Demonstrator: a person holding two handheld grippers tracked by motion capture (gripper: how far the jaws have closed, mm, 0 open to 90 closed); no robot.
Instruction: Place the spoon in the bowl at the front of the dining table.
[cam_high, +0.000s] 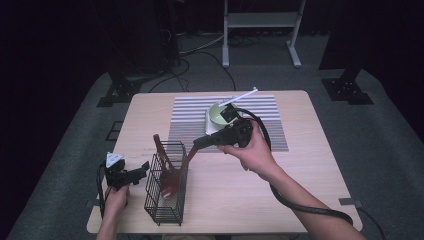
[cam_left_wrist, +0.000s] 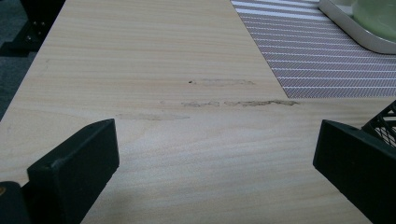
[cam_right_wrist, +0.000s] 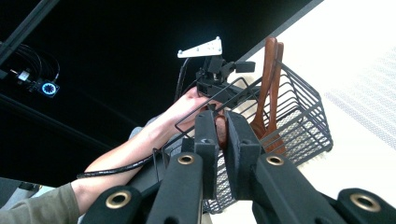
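Note:
A black wire basket stands near the table's front left. A brown wooden spoon slants into it from the upper right, head down inside. My right gripper is shut on the spoon's handle end; in the right gripper view the brown handle sits pinched between the pads of that gripper. Two more wooden utensils lean in the basket. My left gripper rests open on the table just left of the basket, and its jaws have only bare wood between them.
A striped placemat covers the table's far middle. On it a white tray holds a pale green bowl with a white utensil sticking out. The basket's corner touches my left gripper's right finger.

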